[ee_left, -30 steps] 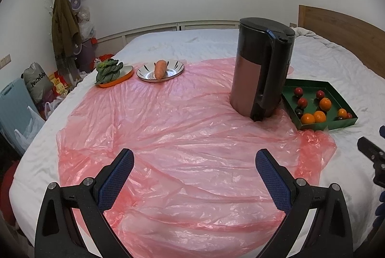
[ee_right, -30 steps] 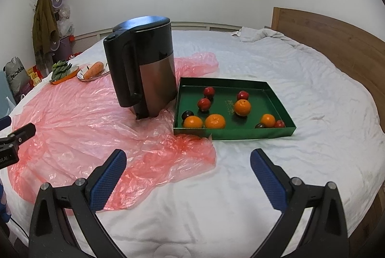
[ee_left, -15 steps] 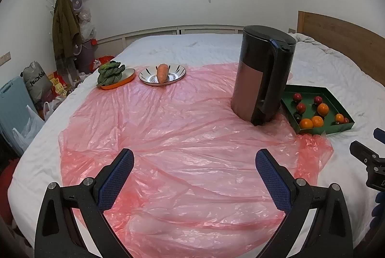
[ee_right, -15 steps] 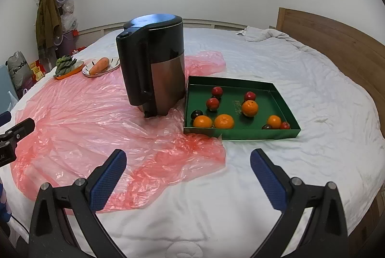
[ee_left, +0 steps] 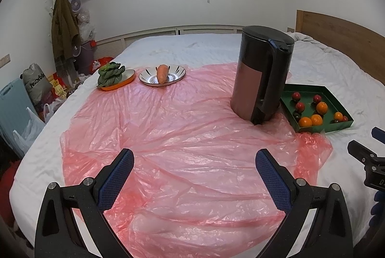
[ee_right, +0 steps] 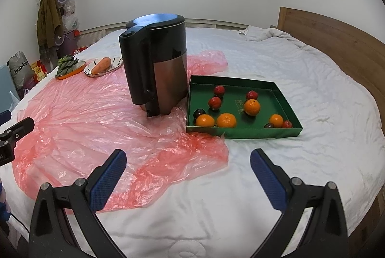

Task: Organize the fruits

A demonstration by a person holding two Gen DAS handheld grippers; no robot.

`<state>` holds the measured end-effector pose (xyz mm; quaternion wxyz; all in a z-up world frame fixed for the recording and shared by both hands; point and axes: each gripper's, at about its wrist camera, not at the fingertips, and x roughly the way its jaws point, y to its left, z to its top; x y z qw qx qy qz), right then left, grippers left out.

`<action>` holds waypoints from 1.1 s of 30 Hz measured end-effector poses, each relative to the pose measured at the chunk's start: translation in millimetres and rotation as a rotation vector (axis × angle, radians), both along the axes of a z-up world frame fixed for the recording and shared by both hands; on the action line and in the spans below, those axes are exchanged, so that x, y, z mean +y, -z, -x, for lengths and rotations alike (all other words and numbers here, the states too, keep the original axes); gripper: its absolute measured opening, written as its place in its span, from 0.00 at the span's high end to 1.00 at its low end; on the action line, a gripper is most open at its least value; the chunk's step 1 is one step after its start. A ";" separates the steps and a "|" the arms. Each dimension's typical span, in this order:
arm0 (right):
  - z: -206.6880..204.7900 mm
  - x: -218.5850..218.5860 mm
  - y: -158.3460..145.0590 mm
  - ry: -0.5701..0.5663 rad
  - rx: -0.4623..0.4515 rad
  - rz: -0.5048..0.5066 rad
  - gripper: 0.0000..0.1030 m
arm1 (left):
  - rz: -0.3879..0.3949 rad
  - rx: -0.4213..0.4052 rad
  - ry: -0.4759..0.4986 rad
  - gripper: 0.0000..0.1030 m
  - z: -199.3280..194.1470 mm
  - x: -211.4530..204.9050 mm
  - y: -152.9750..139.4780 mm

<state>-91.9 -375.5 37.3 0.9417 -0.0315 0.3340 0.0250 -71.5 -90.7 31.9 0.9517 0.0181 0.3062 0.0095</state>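
- Both pairs of fingers are spread wide and hold nothing – my left gripper (ee_left: 195, 176) hangs over the pink plastic sheet (ee_left: 182, 137), my right gripper (ee_right: 187, 173) over the white bedcover (ee_right: 300, 161).
- Over the last second I have pulled back – the kettle (ee_right: 156, 65) and the green tray (ee_right: 240, 131) sit smaller and farther off. That fits stepping away, or lining up a reach; I cannot say which.
- Fruit lies loose in the tray at my right's 12 o'clock: four oranges (ee_right: 226, 119) mixed with red and dark fruit.
- From my left, the tray (ee_left: 312, 129) sits at 2 o'clock, partly behind the kettle; only the right view shows it whole.
- At my left's 11 o'clock a carrot (ee_left: 162, 74) on a plate and greens (ee_left: 110, 72) on a dish show plainly.
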 end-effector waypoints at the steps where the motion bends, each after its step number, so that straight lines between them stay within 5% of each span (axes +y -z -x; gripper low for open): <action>1: 0.1 0.0 1.0 0.001 -0.002 0.001 0.00 | -0.002 0.001 0.001 0.04 -0.2 -0.3 0.2; 33: -8.9 18.5 39.7 -0.080 0.004 -0.055 0.00 | -0.021 0.082 0.011 0.04 -13.4 -8.6 40.3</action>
